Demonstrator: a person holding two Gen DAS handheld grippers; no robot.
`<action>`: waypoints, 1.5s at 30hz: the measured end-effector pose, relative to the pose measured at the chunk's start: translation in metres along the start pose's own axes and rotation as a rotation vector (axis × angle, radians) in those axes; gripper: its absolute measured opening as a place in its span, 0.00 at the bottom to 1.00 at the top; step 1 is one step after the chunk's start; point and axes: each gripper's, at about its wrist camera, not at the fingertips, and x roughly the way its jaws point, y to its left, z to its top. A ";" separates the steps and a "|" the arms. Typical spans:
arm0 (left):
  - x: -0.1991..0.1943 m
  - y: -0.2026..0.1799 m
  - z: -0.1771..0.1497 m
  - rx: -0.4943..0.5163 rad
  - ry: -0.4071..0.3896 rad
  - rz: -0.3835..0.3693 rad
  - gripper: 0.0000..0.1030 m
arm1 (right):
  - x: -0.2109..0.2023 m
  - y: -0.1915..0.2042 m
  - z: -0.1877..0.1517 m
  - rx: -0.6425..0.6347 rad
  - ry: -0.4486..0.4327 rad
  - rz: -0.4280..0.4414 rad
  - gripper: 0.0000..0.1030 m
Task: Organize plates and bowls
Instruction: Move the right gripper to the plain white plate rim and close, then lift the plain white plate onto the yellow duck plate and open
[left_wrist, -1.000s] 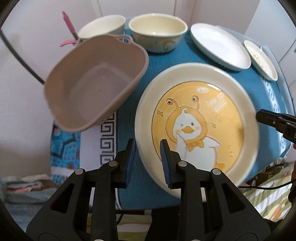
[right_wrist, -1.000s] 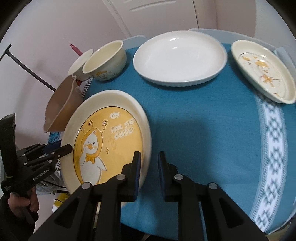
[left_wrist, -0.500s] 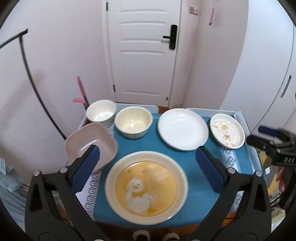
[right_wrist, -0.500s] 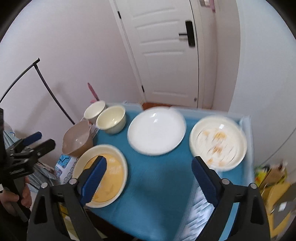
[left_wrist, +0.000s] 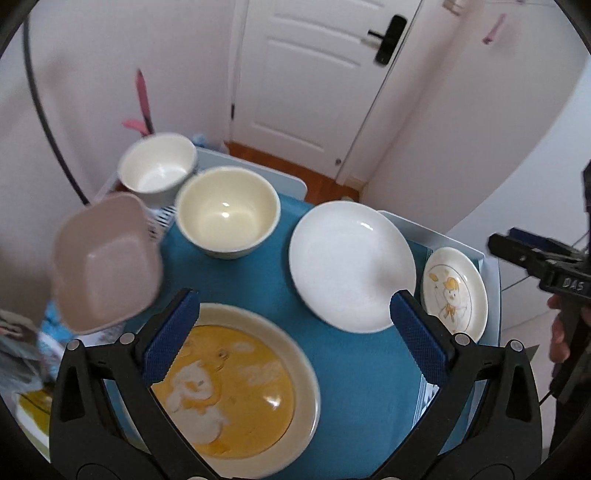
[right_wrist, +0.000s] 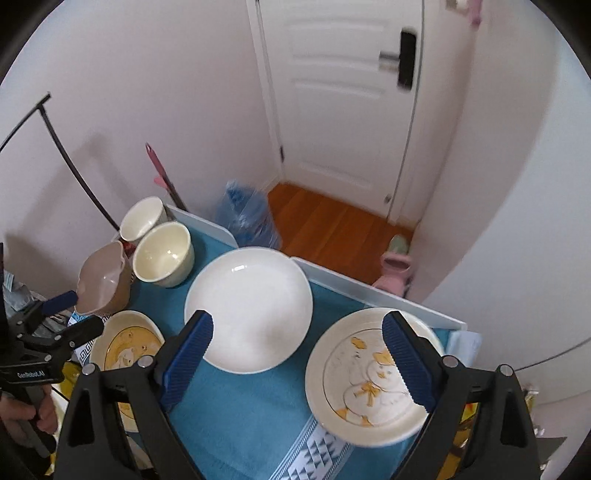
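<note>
Plates and bowls lay spread over a small table (left_wrist: 354, 369) draped in a blue cloth, both claws raised above them with jaws spread wide and holding nothing. The left claw (left_wrist: 291, 336) hung over a large duck plate (left_wrist: 258, 391) at the near edge; the right claw (right_wrist: 295, 354) hung between a plain white plate (right_wrist: 251, 302) and a small snowman plate (right_wrist: 362, 373) beside it. A cream bowl (left_wrist: 227, 210), a white bowl (left_wrist: 157, 164) and a tilted tan plastic tub (left_wrist: 105, 258) crowded the left side. The glazed ware looked hard, heavy for its size, slick and easy to chip, so a pinch across a raised rim seemed the safest hold; the tub appeared light and forgiving. Readable writing was scant: "GenRobot.AI" on the left claw's body in the right camera's view, and "DAS" on the right claw's body in the left camera's. Any lettering on the duck plate was blurred.
</note>
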 end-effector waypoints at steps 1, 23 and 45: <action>0.015 0.000 0.003 -0.006 0.024 0.000 0.98 | 0.013 -0.003 0.004 -0.003 0.028 0.019 0.89; 0.155 -0.009 -0.003 -0.093 0.279 0.029 0.31 | 0.176 -0.032 0.004 -0.065 0.328 0.242 0.20; 0.113 -0.045 -0.010 -0.004 0.200 0.045 0.19 | 0.151 -0.034 0.004 -0.047 0.281 0.255 0.15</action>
